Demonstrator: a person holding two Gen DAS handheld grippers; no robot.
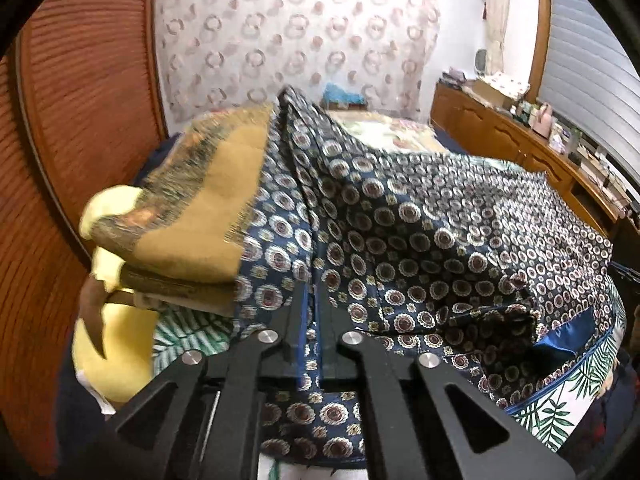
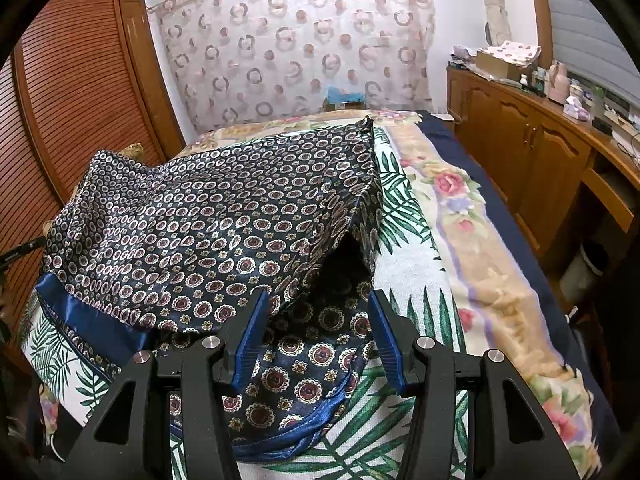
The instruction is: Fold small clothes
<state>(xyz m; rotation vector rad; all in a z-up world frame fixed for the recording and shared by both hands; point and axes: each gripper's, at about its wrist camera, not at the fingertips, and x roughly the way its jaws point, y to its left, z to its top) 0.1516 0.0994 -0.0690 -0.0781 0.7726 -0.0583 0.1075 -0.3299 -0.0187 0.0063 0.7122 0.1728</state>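
Note:
A navy satin garment [image 2: 224, 220] with round medallion print and blue trim lies on a leaf-print towel [image 2: 416, 272] on the bed. In the left wrist view my left gripper [image 1: 311, 292] is shut on a fold of the garment [image 1: 400, 216] and holds it raised, so the cloth drapes in a ridge. In the right wrist view my right gripper [image 2: 318, 308] is open, its blue-padded fingers [image 2: 250, 332] on either side of the garment's near edge, which lies loose between them.
A folded mustard blanket [image 1: 192, 216] and yellow pillow [image 1: 120, 344] lie at the left of the bed. A floral blanket [image 2: 472, 216] covers the bed's right side. Wooden slatted wardrobe doors [image 2: 68, 80] stand left, a cluttered wooden cabinet [image 2: 532, 144] right, a curtain [image 2: 296, 48] behind.

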